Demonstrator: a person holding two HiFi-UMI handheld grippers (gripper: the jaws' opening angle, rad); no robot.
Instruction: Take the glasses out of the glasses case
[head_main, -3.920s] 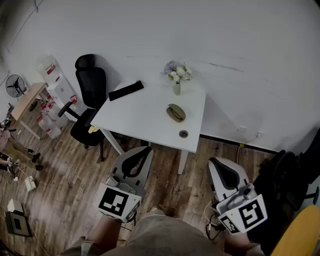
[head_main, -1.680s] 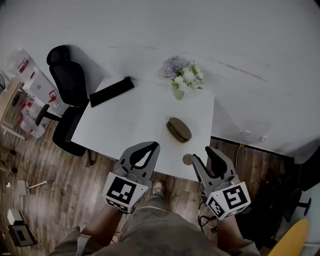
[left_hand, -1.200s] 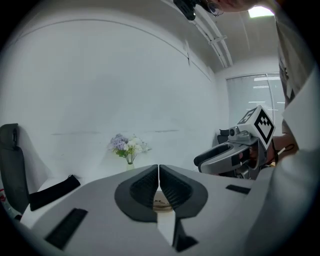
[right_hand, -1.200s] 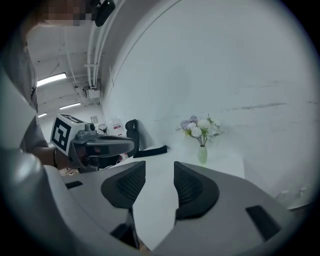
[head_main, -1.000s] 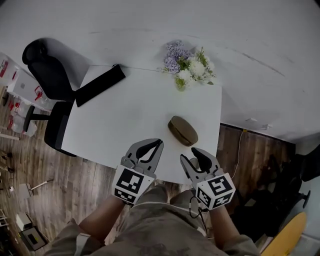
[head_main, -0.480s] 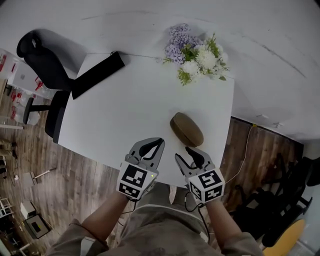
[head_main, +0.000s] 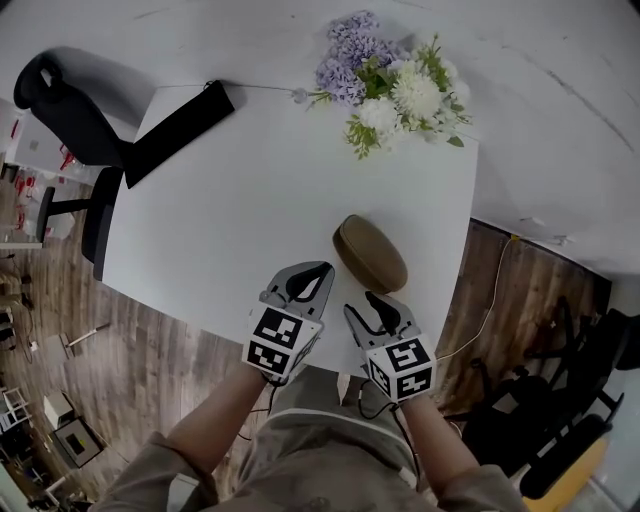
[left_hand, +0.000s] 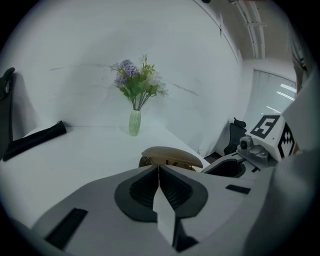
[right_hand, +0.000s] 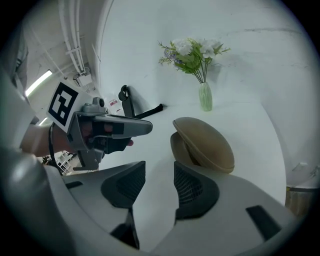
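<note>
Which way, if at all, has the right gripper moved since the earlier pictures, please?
Yes: the right gripper has come forward over the near edge of the table, ending just short of the case.

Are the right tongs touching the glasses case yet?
Cannot tell. The right gripper view shows the right gripper open over bare table, its tongs hiding the near edge of the glasses case; the head view shows no plain gap.

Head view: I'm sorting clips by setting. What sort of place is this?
Likely an office or workroom: a white desk, a black swivel chair beside it, and a wood floor.
</note>
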